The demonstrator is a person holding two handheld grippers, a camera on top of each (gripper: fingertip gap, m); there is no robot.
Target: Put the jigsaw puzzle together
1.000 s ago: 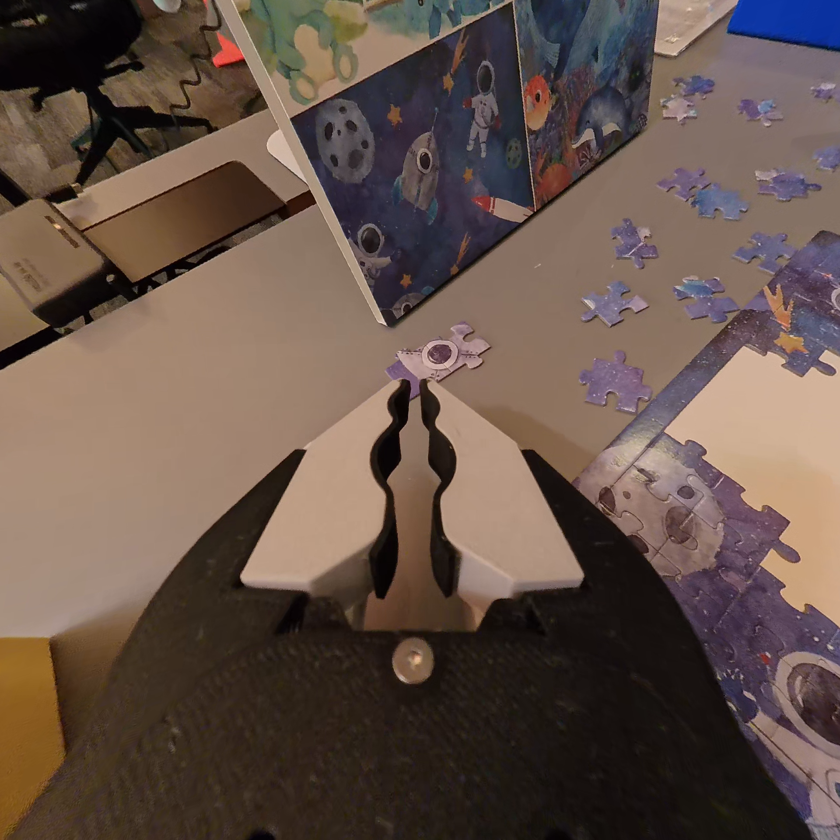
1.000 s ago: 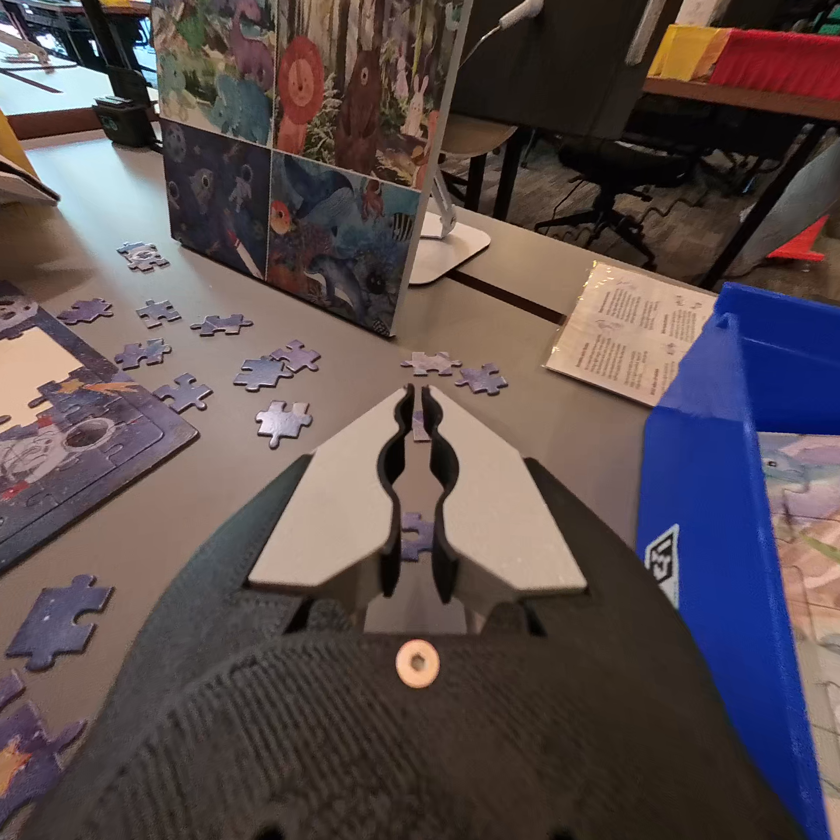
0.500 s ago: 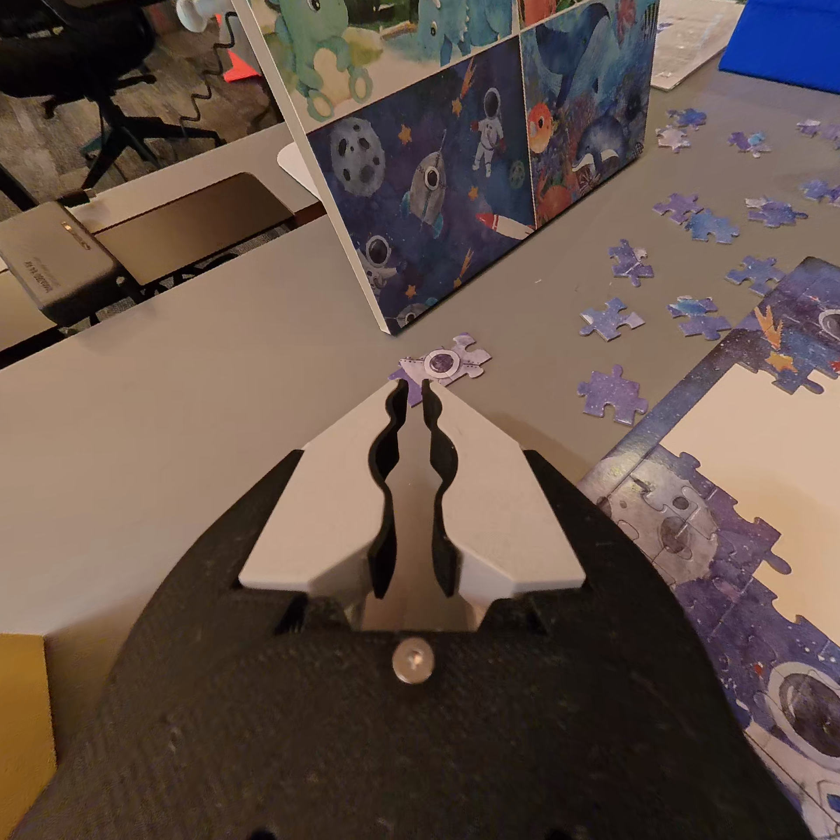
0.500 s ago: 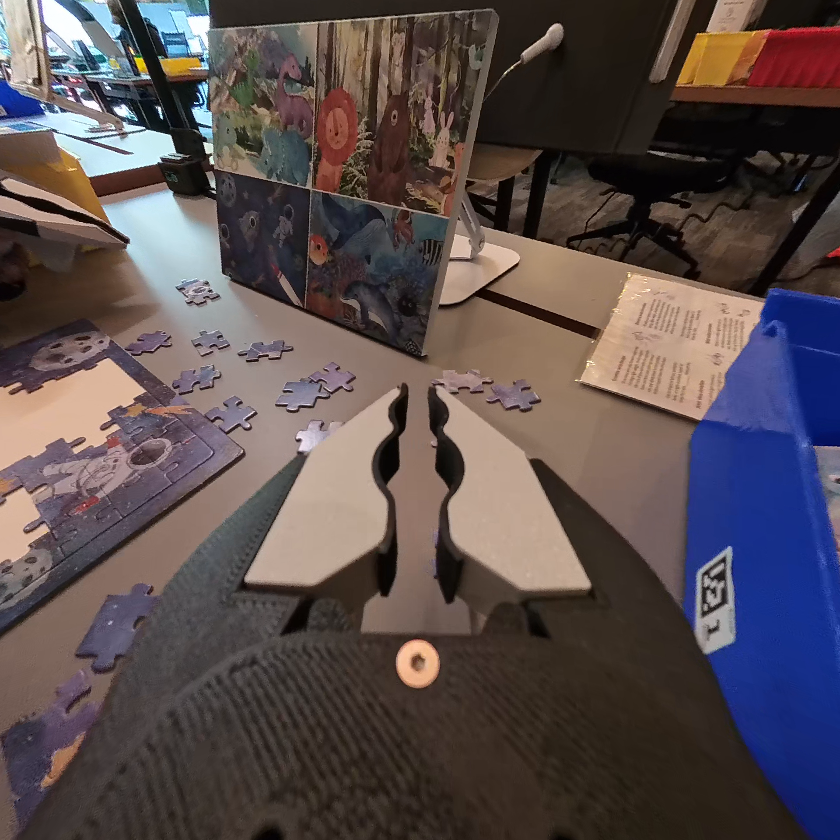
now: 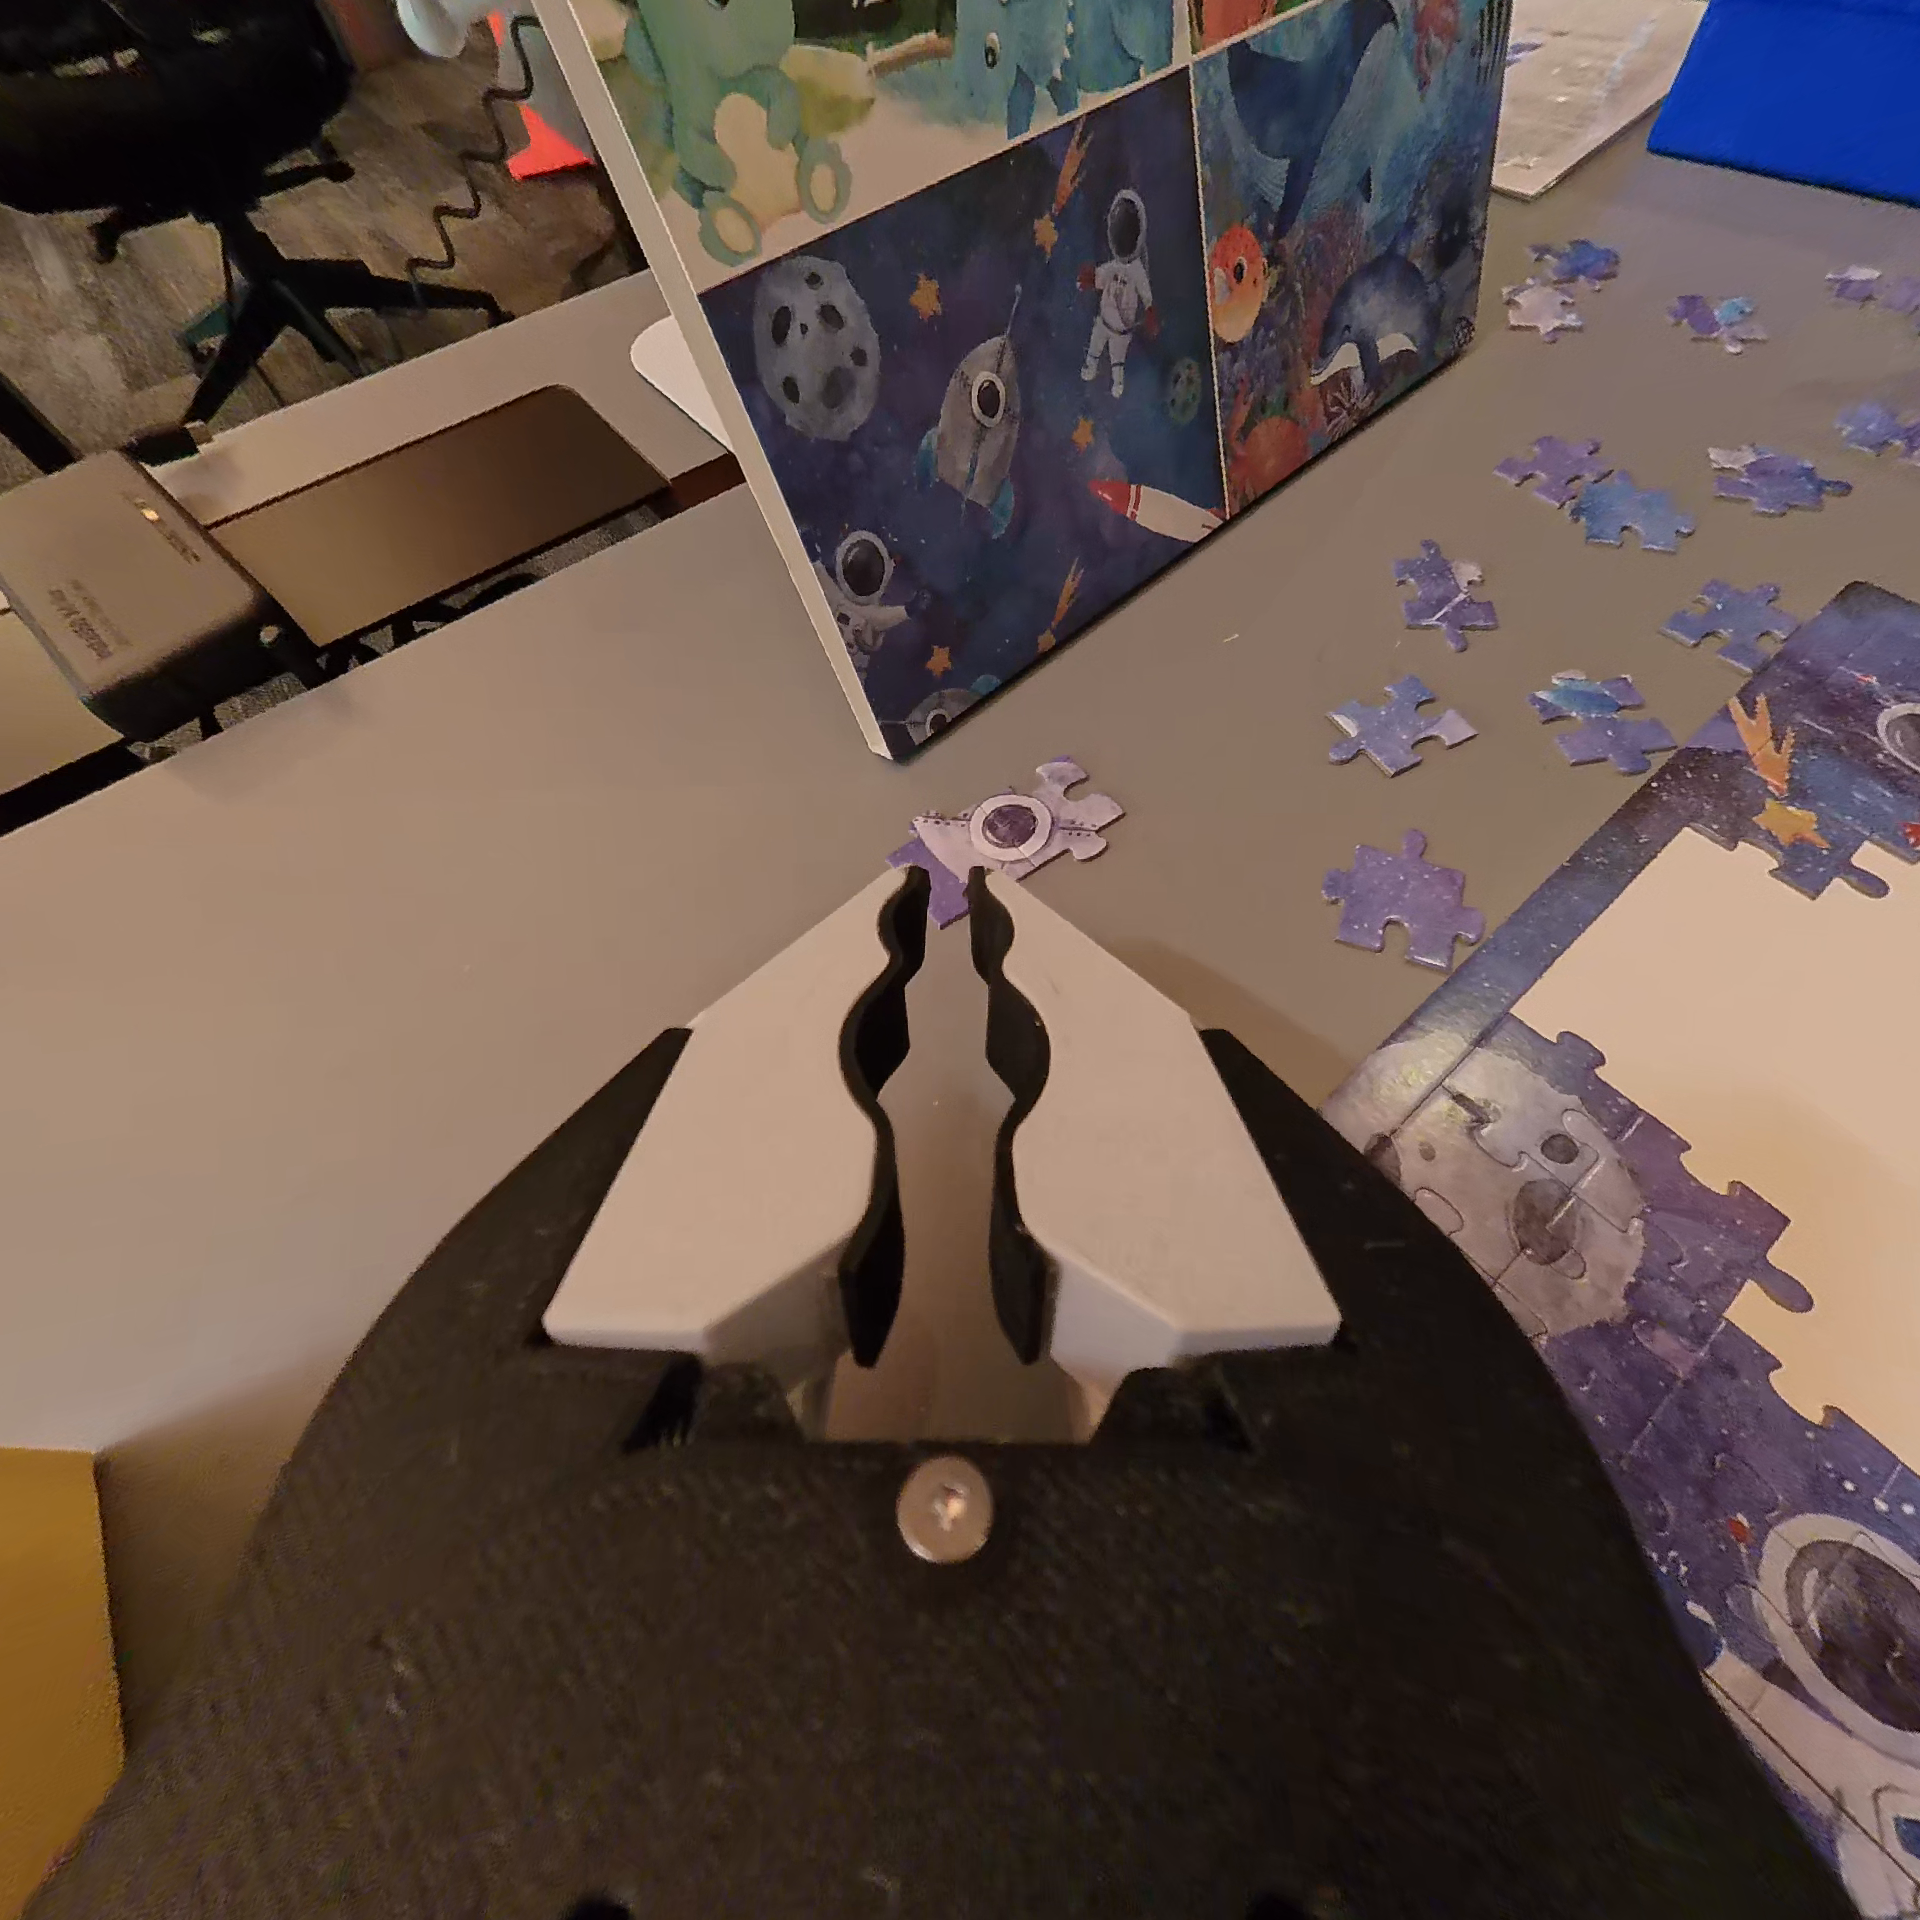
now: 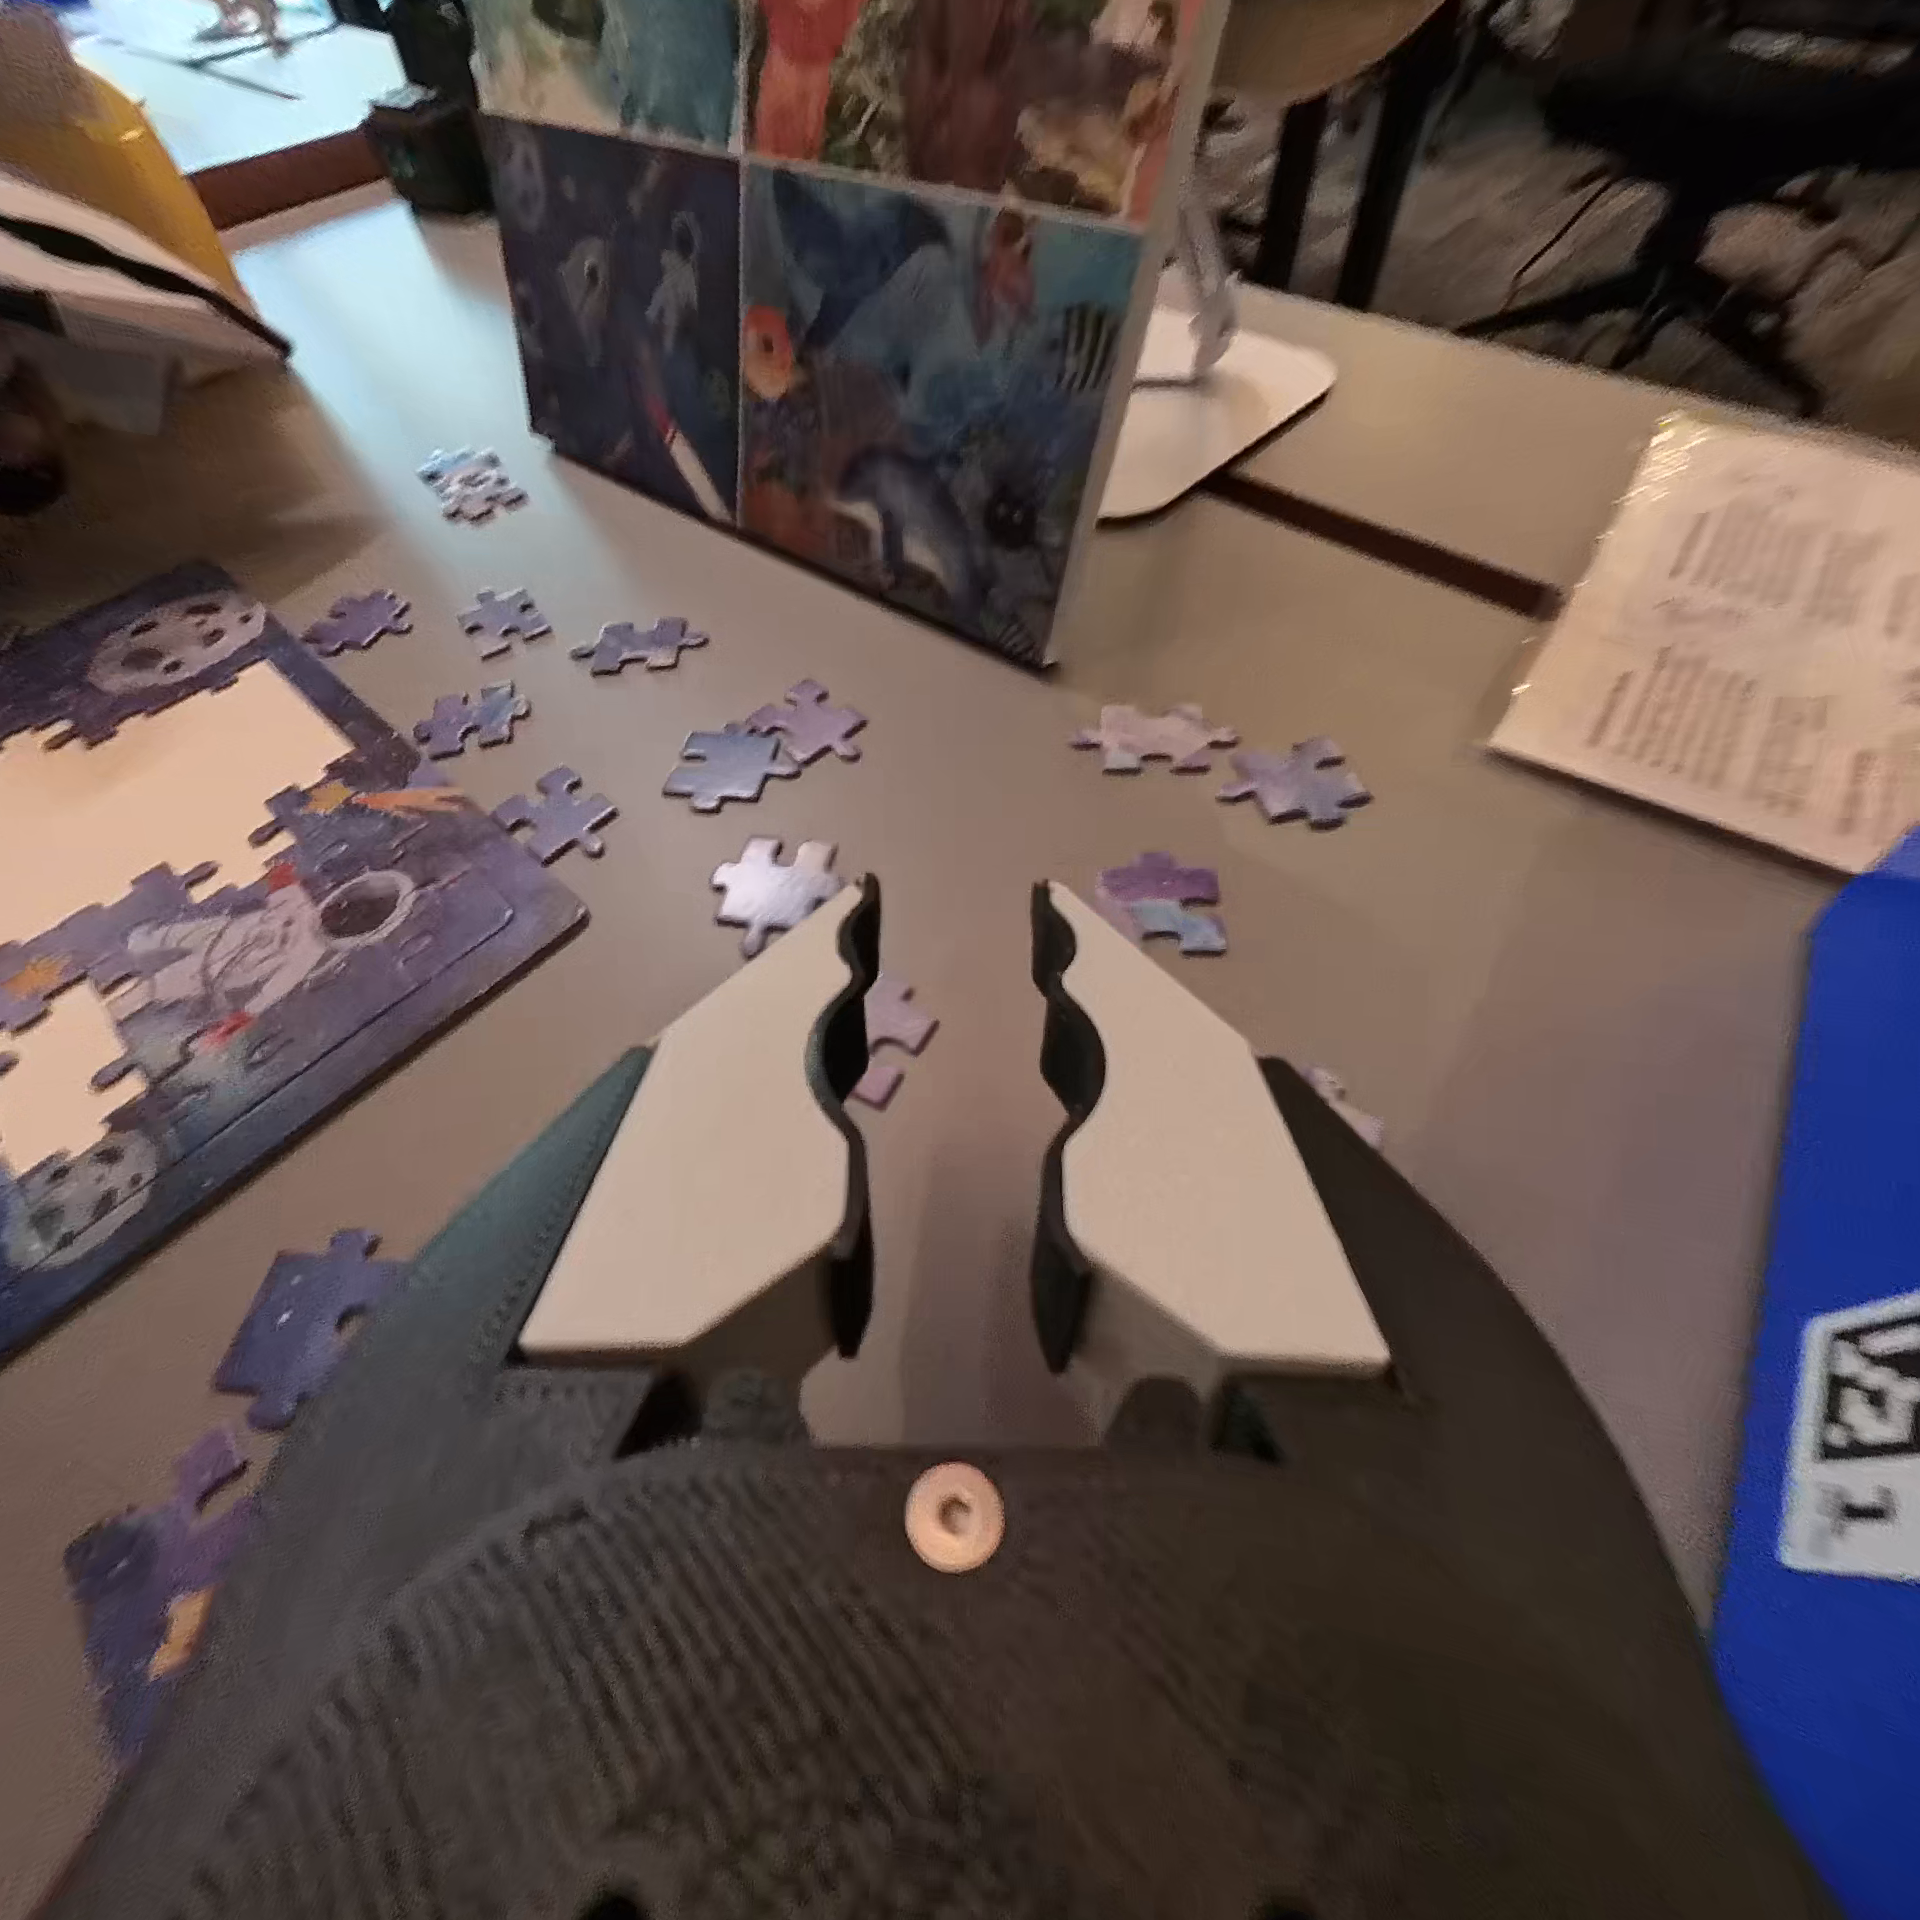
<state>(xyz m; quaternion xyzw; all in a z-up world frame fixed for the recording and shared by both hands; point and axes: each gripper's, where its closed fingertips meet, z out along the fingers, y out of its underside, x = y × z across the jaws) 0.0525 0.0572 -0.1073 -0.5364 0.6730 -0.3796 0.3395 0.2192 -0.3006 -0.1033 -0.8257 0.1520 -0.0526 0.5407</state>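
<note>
A pale lilac puzzle piece (image 5: 1023,826) printed with a round porthole is lying flat on the grey desk (image 5: 416,935), just in front of the lower corner of an upright picture board (image 5: 987,416) that is showing space and sea scenes. The left claw (image 5: 943,883) is hanging right at the near edge of this piece with its jaws standing only a narrow slit apart; the piece's purple corner is showing through the slit, and nothing is being gripped. To its right a half-built space puzzle (image 5: 1662,1195) is lying on the desk, with a loose speckled purple piece (image 5: 1403,899) between it and the claw. In the somewhat blurred right wrist view, the right claw (image 6: 954,899) is standing clearly apart, holding nothing, with bare desk showing between its tips. A small pale piece (image 6: 899,1023) is lying on the desk beneath it, partly hidden by one finger. A whitish-blue piece (image 6: 774,883) is sitting just beside one tip and a purple one (image 6: 1169,899) just beside the other. A blue bin (image 6: 1849,1195) is standing at the right edge, and a printed sheet (image 6: 1745,665) is lying beyond it.
</note>
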